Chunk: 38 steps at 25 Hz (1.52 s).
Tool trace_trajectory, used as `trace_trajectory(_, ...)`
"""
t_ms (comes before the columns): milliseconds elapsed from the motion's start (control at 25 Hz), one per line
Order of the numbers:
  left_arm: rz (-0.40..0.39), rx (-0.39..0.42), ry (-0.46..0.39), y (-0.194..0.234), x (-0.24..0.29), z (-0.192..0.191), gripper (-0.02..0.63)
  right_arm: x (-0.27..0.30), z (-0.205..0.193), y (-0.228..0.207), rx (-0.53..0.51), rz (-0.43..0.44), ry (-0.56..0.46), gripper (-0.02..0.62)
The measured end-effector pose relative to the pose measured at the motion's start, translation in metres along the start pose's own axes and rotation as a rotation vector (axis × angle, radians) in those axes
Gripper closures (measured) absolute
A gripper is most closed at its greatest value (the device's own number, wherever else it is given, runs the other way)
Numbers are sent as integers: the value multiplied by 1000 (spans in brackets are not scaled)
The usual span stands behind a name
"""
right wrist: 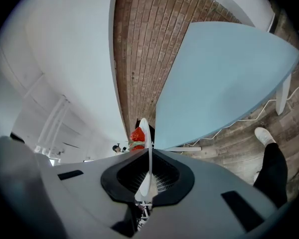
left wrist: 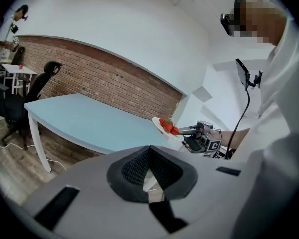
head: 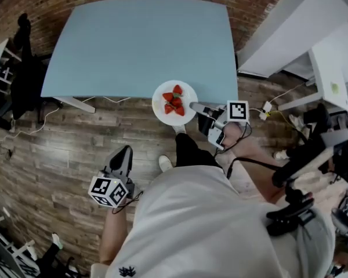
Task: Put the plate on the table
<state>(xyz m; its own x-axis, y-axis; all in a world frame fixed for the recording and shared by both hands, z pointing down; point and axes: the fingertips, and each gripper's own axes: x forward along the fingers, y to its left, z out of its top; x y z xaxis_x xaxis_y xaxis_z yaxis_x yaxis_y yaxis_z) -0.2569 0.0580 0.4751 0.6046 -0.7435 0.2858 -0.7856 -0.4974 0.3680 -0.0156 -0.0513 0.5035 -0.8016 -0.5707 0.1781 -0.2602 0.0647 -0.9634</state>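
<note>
A white plate [head: 158, 99] bearing several strawberries [head: 174, 101] hangs at the near edge of the light blue table [head: 139, 45], partly over the top and partly over the floor. My right gripper [head: 197, 108] is shut on the plate's right rim. In the right gripper view the plate [right wrist: 145, 133] runs edge-on between the jaws of the right gripper [right wrist: 149, 176], with strawberries [right wrist: 136, 136] to its left. The left gripper view shows the plate [left wrist: 158, 124] and the right gripper [left wrist: 189, 130] beyond the table [left wrist: 89, 118]. My left gripper [head: 123, 154] [left wrist: 149, 151] is shut and empty, low over the floor.
A black office chair [head: 20, 68] [left wrist: 40, 83] stands left of the table. White desks [head: 290, 33] lie to the right, with black equipment [head: 301, 167] near my right side. Cables [head: 23, 129] trail over the wooden floor. A brick wall [left wrist: 114, 78] runs behind the table.
</note>
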Motion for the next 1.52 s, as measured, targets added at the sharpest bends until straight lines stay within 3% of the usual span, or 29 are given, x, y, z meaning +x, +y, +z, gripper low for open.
trace_trajectory(280,158,-75,30,73,73,75,606,119,153,-54,80,-75,32,578)
trace_trajectory(520,166,-82,44,80,148,104,606,161,259,-90,54,-95,15,578)
trace_trajectory(720,178,-60,29,79,213,150,605,195,338,-127,72,-138,25,578)
trace_trajectory(1000,231,-76,34,84,248,155,606,229,378,-197,89,-208,38,578)
trace_trajectory(1520,272,-70,102,79,268,168,605,255,389,-245,89,-273,73,578)
